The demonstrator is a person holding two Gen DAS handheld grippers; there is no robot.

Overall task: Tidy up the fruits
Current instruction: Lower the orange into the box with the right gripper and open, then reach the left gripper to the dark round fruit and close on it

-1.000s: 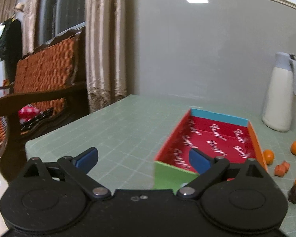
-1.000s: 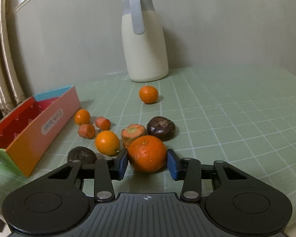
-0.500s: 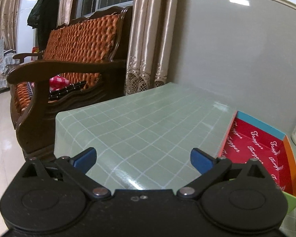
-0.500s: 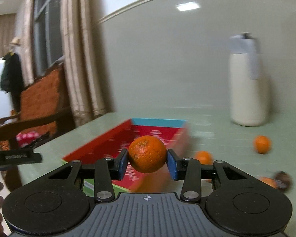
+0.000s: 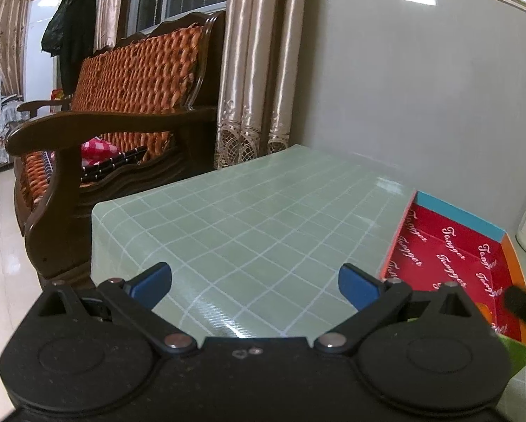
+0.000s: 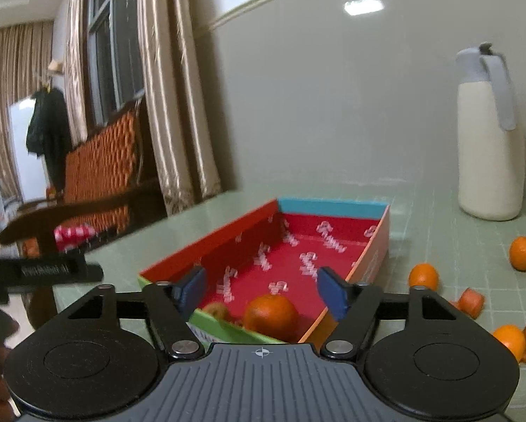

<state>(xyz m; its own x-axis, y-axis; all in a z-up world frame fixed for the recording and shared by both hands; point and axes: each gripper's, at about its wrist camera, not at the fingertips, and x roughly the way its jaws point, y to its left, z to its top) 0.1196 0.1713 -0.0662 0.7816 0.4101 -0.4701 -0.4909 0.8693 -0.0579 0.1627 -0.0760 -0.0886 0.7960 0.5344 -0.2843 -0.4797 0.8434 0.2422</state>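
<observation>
A shallow cardboard box (image 6: 378, 242) with a red printed inside lies on the green table; it also shows in the left wrist view (image 5: 449, 246). A large orange (image 6: 270, 313) lies inside the box at its near end, beside a smaller fruit (image 6: 218, 311). My right gripper (image 6: 261, 290) is open and empty just above the orange. My left gripper (image 5: 255, 283) is open and empty over bare table left of the box. Small oranges (image 6: 423, 276) and carrot pieces (image 6: 472, 302) lie on the table right of the box.
A white thermos jug (image 6: 489, 140) stands at the back right near the wall. A wooden bench (image 5: 122, 133) with orange cushions and curtains (image 5: 259, 70) stand beyond the table's left edge. The green gridded table (image 5: 263, 218) stretches left of the box.
My right gripper carried the large orange from the pile to the box and opened, leaving the orange inside. My left gripper swung left, away from the box, staying open.
</observation>
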